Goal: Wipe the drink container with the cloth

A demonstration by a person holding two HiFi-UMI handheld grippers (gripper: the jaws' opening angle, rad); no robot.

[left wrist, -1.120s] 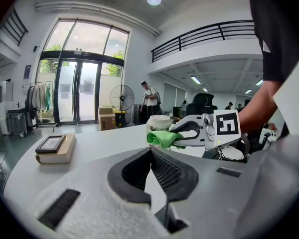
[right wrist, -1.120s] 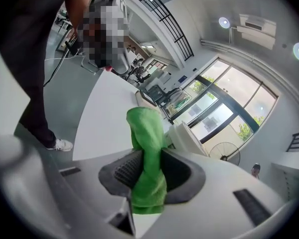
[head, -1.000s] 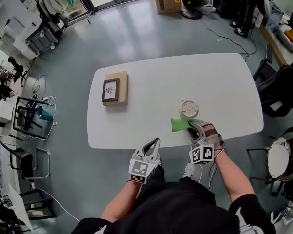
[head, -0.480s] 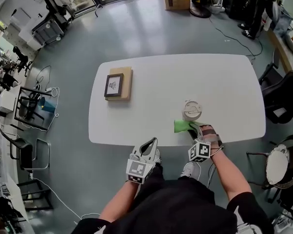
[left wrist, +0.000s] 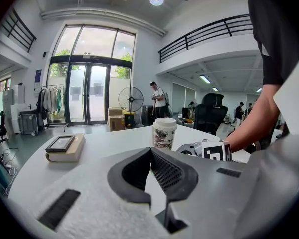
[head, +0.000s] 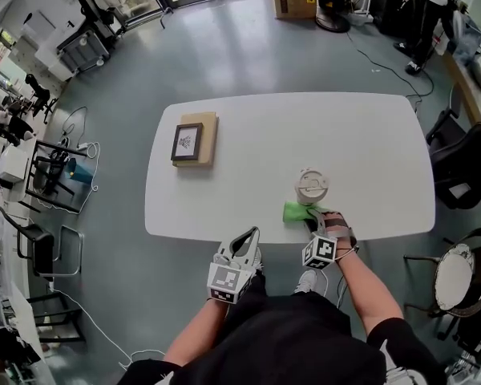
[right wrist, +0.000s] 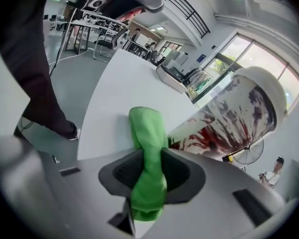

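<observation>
An office hall, with swivel chairs point(head: 465, 175) and glass doors point(left wrist: 87, 93)

The left gripper point(head: 252, 235) is held just off the near edge of the counter point(head: 224, 207), forearm angled forward, its jaws pressed together with nothing between them. The right gripper point(head: 311, 221) reaches over that edge, jaws clamped on the green cloth point(right wrist: 147, 133).

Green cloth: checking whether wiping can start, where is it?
Head view: green cloth sits clamped in the right claw at the table's near edge, right of centre, beside the paper cup.
</observation>
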